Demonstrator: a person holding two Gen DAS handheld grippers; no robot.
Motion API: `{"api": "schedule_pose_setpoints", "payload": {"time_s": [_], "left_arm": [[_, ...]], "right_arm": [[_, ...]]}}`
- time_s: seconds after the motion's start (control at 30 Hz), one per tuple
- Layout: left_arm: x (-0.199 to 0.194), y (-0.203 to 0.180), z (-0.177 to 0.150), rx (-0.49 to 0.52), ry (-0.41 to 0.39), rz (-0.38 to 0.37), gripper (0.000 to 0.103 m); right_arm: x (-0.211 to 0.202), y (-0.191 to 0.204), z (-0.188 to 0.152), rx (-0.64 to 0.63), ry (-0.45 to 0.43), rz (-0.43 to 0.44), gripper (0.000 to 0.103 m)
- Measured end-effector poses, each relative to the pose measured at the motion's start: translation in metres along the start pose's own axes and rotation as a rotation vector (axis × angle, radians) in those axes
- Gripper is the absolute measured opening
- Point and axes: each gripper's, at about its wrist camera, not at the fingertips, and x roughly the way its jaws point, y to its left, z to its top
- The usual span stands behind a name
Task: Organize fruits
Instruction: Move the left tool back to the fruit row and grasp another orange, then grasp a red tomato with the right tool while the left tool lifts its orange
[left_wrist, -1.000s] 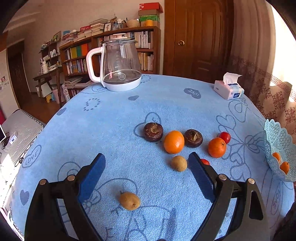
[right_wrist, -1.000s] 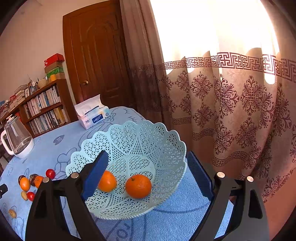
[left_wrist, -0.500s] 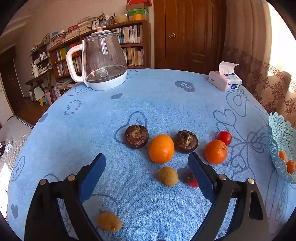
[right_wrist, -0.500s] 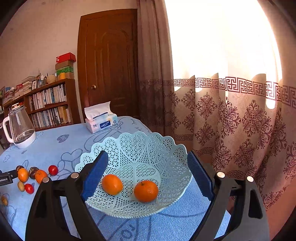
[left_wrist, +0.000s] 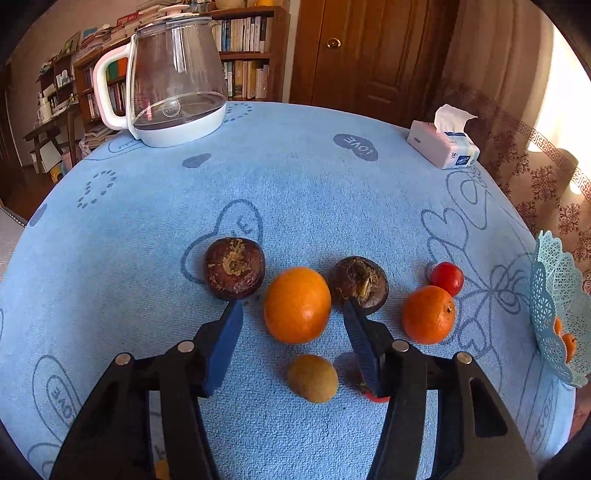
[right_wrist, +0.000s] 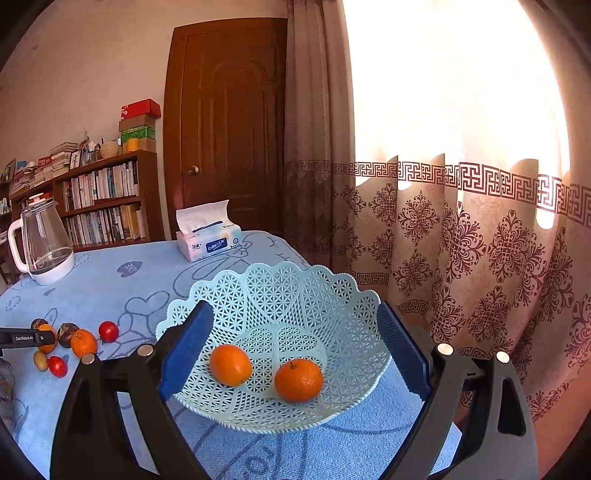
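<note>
A: Where is the left claw (left_wrist: 293, 314) right now?

B: Low over the round counter under its blue towelling cloth (left_wrist: 295, 184). Its blue pads flank the large smooth orange (left_wrist: 297, 304) and have just been closing in, but a gap shows on each side, so nothing is gripped yet.

A: What lies around that orange?

B: A dark brown rough-skinned round fruit (left_wrist: 234, 267) sits just to its left and a second dark brown one (left_wrist: 359, 280) just to its right. Nearer the camera is a small tan oval fruit (left_wrist: 312, 377), and a small red fruit (left_wrist: 373, 395) is mostly hidden behind the right finger. Further right, a dimpled orange mandarin (left_wrist: 428, 314) touches a red cherry tomato (left_wrist: 447, 278).

A: And the right claw (right_wrist: 295, 350)?

B: Spread wide and empty, held in front of the pale blue lattice plastic basket (right_wrist: 332, 295) near the counter's edge. Two orange mandarins (right_wrist: 231, 364) lie in the basket, close together.

A: Anything else on the counter?

B: A glass kettle with a white handle and base (left_wrist: 173, 77) at the far side, and a white tissue pack (left_wrist: 443, 144) toward the patterned curtain (right_wrist: 461, 240).
</note>
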Motion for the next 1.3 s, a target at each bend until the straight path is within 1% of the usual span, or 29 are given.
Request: {"api": "schedule_pose_setpoints", "payload": {"time_s": [0.07,0.23,0.3,0.37,0.43,0.53,0.63,0.8,0.93,1.07,1.13,1.2,1.3], "left_arm": [[0.004,0.002,-0.001,-0.007,0.01,0.001,0.054],[0.011,0.006,0.0,-0.027,0.02,-0.008,0.053],[0.011,0.006,0.001,-0.025,0.018,-0.02,0.048],[0.011,0.005,0.001,-0.019,0.015,-0.048,0.038],[0.01,0.005,0.0,-0.017,0.01,-0.057,0.038],[0.006,0.008,-0.001,-0.033,0.004,-0.089,0.038],[-0.003,0.012,-0.002,-0.044,-0.024,-0.098,0.038],[-0.024,0.025,0.001,-0.075,-0.093,-0.106,0.038],[-0.041,0.039,0.003,-0.105,-0.154,-0.067,0.038],[-0.052,0.056,0.004,-0.143,-0.197,-0.023,0.038],[-0.055,0.063,0.004,-0.158,-0.21,0.009,0.038],[-0.055,0.07,0.004,-0.181,-0.207,0.022,0.038],[-0.056,0.078,0.004,-0.21,-0.2,0.015,0.038]], "right_arm": [[0.0,0.0,-0.001,-0.001,0.002,-0.002,0.091],[0.001,0.001,-0.002,-0.003,0.005,-0.009,0.091],[0.001,0.002,-0.002,-0.005,0.006,-0.013,0.091],[0.002,0.002,-0.002,-0.007,0.006,-0.017,0.091],[0.001,0.002,-0.002,-0.008,0.004,-0.024,0.091],[0.001,0.002,-0.003,-0.01,0.003,-0.036,0.091],[0.001,0.002,-0.003,-0.009,0.002,-0.051,0.091],[0.001,0.005,-0.003,-0.021,-0.002,-0.08,0.091],[-0.001,0.014,-0.003,-0.066,-0.015,-0.103,0.091],[-0.007,0.036,-0.002,-0.165,-0.032,-0.109,0.091],[-0.014,0.051,0.001,-0.188,-0.029,-0.053,0.091],[-0.021,0.071,0.004,-0.204,-0.02,0.03,0.091],[-0.02,0.108,0.003,-0.237,0.057,0.216,0.091]]}}
